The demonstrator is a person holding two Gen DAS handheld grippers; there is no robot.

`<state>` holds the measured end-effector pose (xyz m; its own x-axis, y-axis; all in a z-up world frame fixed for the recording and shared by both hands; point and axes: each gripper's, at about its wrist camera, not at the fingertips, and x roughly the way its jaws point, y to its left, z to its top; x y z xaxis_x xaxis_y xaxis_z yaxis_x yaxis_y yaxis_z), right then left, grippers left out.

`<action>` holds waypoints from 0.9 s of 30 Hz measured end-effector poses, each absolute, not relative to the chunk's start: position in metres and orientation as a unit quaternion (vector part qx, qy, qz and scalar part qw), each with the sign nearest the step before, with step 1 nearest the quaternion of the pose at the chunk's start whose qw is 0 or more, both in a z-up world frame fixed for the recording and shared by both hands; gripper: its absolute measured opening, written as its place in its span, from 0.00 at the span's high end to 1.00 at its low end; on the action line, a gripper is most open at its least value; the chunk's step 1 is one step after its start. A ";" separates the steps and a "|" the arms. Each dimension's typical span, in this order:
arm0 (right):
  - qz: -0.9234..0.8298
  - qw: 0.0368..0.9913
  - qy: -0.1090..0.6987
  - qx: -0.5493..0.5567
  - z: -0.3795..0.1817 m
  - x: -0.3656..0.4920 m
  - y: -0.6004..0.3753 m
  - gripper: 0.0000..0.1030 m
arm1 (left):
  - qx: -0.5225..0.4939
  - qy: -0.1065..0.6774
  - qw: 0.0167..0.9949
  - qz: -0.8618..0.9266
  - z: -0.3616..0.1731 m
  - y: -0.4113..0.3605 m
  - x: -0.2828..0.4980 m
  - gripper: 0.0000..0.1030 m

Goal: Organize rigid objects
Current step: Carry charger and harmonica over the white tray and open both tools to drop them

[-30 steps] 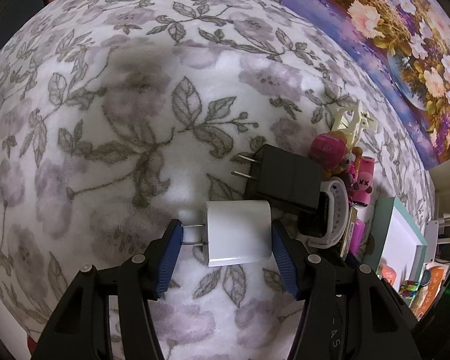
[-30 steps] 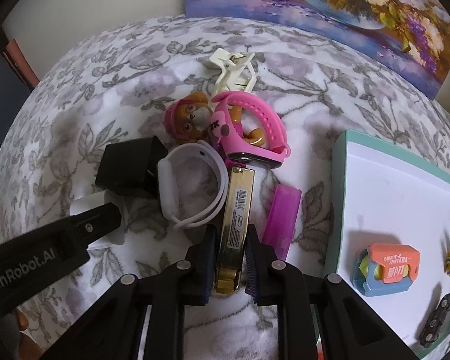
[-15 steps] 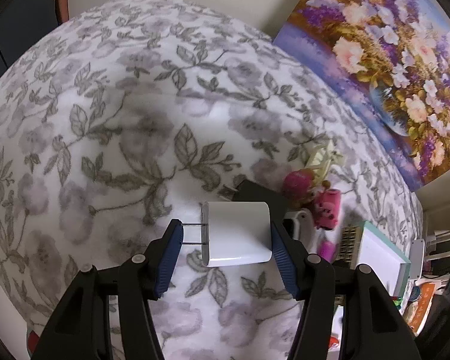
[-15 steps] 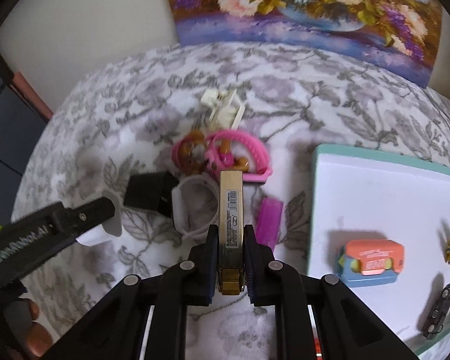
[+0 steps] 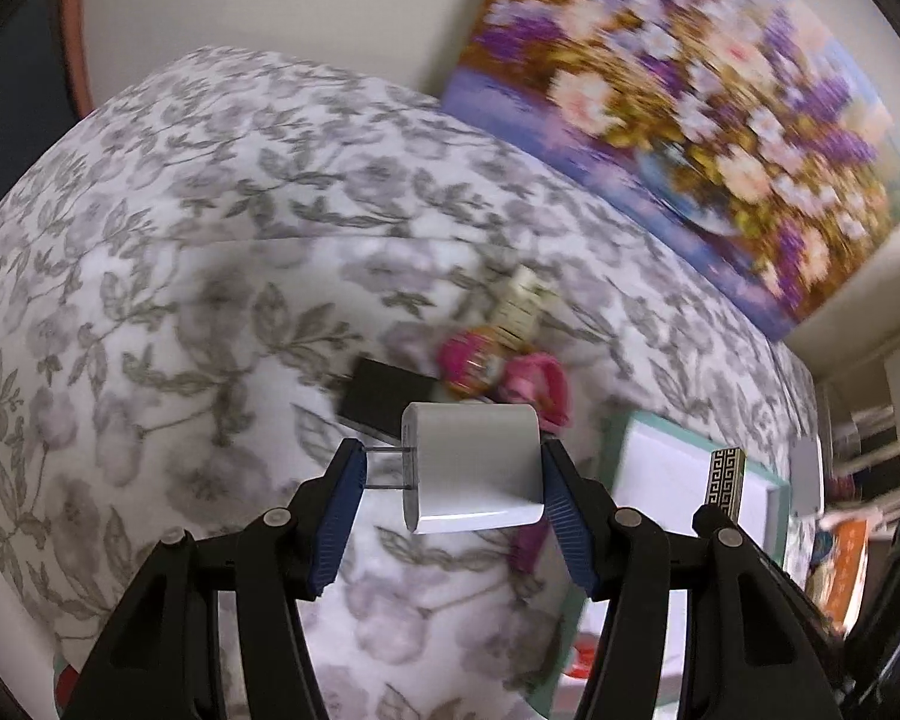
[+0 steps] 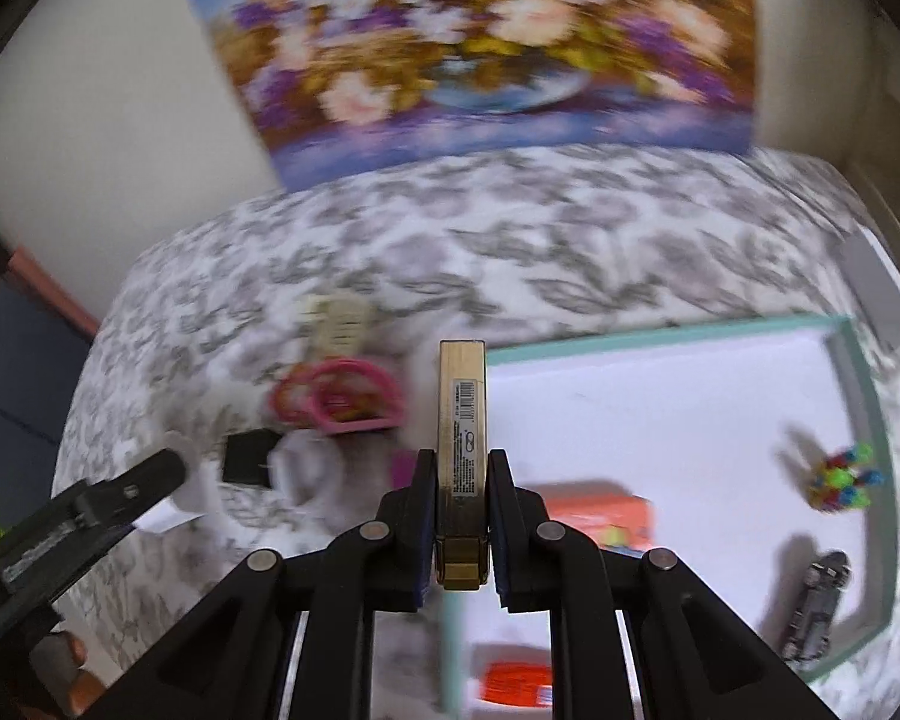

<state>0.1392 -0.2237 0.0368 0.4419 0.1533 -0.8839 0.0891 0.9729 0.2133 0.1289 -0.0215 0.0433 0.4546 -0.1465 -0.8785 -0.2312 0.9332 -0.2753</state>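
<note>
My left gripper (image 5: 453,471) is shut on a white plug charger (image 5: 473,468), prongs pointing left, held above the floral cloth. My right gripper (image 6: 461,477) is shut on a slim gold box (image 6: 461,420) with a barcode, held above the left edge of the white tray with a teal rim (image 6: 852,360). The gold box's patterned end (image 5: 725,483) shows in the left wrist view over the tray (image 5: 666,468). On the cloth lie a black charger (image 5: 384,399), a pink toy (image 5: 471,363), a pink band (image 6: 354,399) and a cream clip (image 6: 336,318).
In the tray lie an orange box (image 6: 606,519), a multicoloured toy (image 6: 843,477) and a small dark toy car (image 6: 816,606). A white band (image 6: 303,468) lies beside the black charger. A flower painting (image 6: 480,42) leans on the wall behind. The cloth's left side falls away at the edge.
Both grippers have lifted higher with their loads and swung right toward the tray. The gold box now hangs over the tray's left edge. The views are blurred by motion.
</note>
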 end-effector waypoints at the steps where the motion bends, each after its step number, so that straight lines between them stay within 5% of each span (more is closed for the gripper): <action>1: 0.007 0.839 0.531 0.122 0.035 0.137 -0.235 0.84 | -0.174 0.523 0.834 0.018 0.044 -0.030 0.128 0.41; 27: -0.096 0.804 0.564 0.162 0.015 0.081 -0.361 0.84 | -0.010 0.591 0.798 -0.116 0.007 -0.194 0.090 0.41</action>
<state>0.0815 -0.3607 0.0153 0.3459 0.0285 -0.9379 0.3365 0.9293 0.1523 0.0897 -0.1944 0.0066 0.2740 -0.1964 -0.9414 0.1731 0.9730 -0.1526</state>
